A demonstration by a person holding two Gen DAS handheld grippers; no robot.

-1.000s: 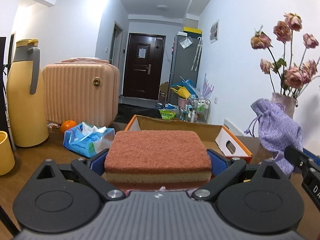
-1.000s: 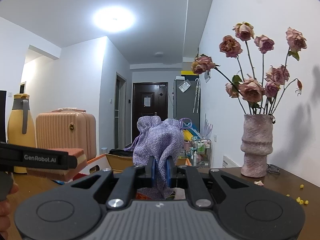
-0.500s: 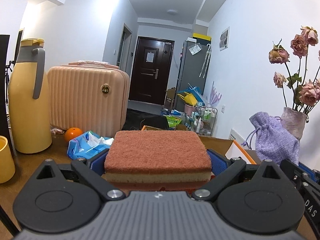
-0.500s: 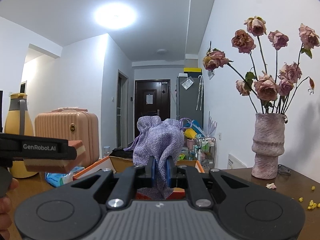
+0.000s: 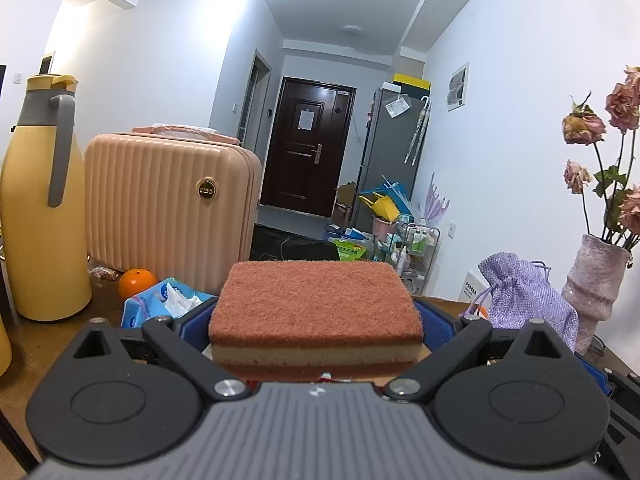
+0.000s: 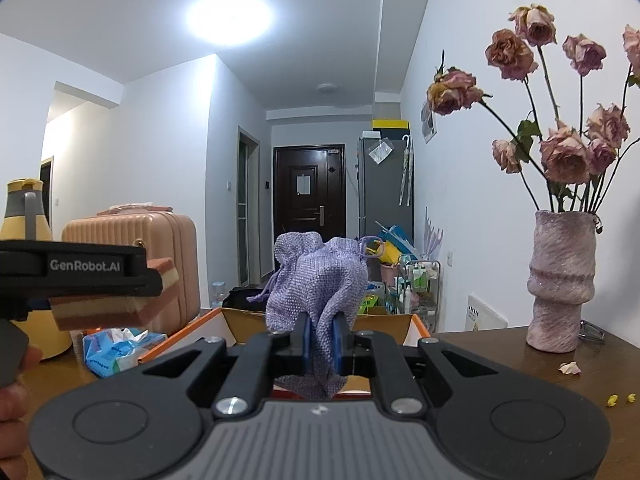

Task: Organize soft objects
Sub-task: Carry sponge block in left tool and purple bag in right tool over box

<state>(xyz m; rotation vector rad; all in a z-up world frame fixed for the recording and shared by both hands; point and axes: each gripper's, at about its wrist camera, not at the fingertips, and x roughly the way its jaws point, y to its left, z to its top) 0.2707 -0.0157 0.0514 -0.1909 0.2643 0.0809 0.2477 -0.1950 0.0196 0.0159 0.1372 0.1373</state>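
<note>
The right gripper [image 6: 320,344] pinches a lilac drawstring pouch [image 6: 318,276] above an orange-edged cardboard box [image 6: 416,326]. At left, the left gripper [image 6: 80,276] clamps a sponge [image 6: 120,312]; a vase of dried roses [image 6: 560,280] stands right.

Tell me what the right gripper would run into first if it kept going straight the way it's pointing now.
Probably the orange-edged cardboard box just beyond the right gripper, which is clamped on the purple drawstring pouch. Depth is unclear; it might instead pass above the box rim.
</note>
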